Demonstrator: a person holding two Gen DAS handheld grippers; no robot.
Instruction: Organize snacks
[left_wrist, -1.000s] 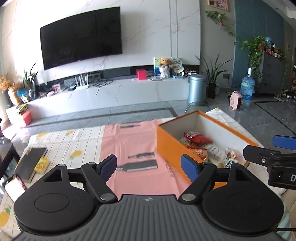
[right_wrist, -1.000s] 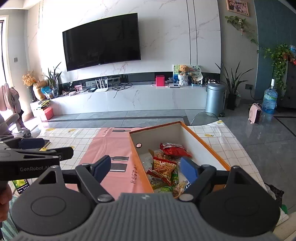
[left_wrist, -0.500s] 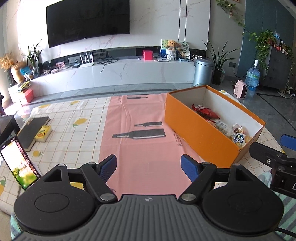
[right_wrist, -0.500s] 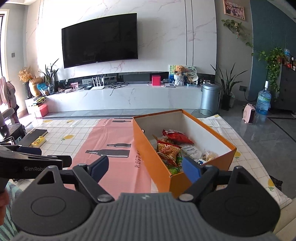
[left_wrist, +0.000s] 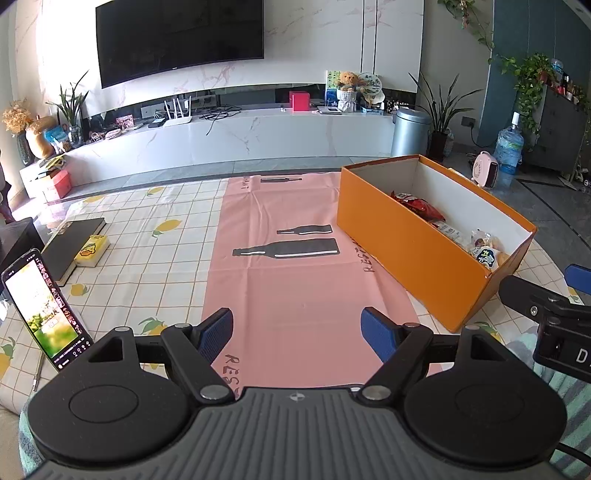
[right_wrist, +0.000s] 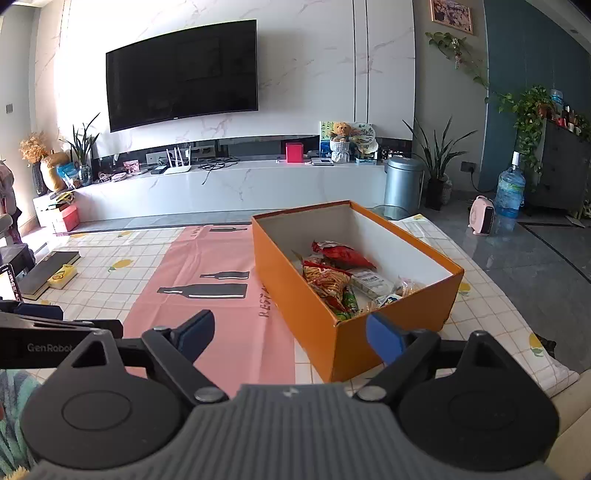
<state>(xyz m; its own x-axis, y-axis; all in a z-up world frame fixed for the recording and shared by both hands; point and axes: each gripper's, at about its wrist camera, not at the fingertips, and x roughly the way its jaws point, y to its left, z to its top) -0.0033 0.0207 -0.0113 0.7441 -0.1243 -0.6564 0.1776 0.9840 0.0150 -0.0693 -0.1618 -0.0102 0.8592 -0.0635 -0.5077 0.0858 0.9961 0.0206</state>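
An orange box (left_wrist: 406, 236) (right_wrist: 295, 273) stands on the table at the right, open on top. It holds several snack packets: a red bag (right_wrist: 341, 253) (left_wrist: 417, 205), an orange-yellow chips bag (right_wrist: 327, 282), a white wrapper (right_wrist: 371, 282) and small packs (left_wrist: 485, 253). My left gripper (left_wrist: 297, 332) is open and empty, held over the pink mat (left_wrist: 295, 280) near the table's front edge. My right gripper (right_wrist: 288, 334) is open and empty, in front of the box's near corner. Each gripper shows at the edge of the other's view.
A phone (left_wrist: 44, 306) stands propped at the front left. A dark book (left_wrist: 72, 243) and a small yellow box (left_wrist: 90, 251) lie at the left. The checked tablecloth (left_wrist: 147, 258) covers the table. A TV wall, cabinet, bin and plants are beyond.
Both grippers have pulled back and risen away from the box, so more of the table shows. Both stay open and empty. The box has not moved.
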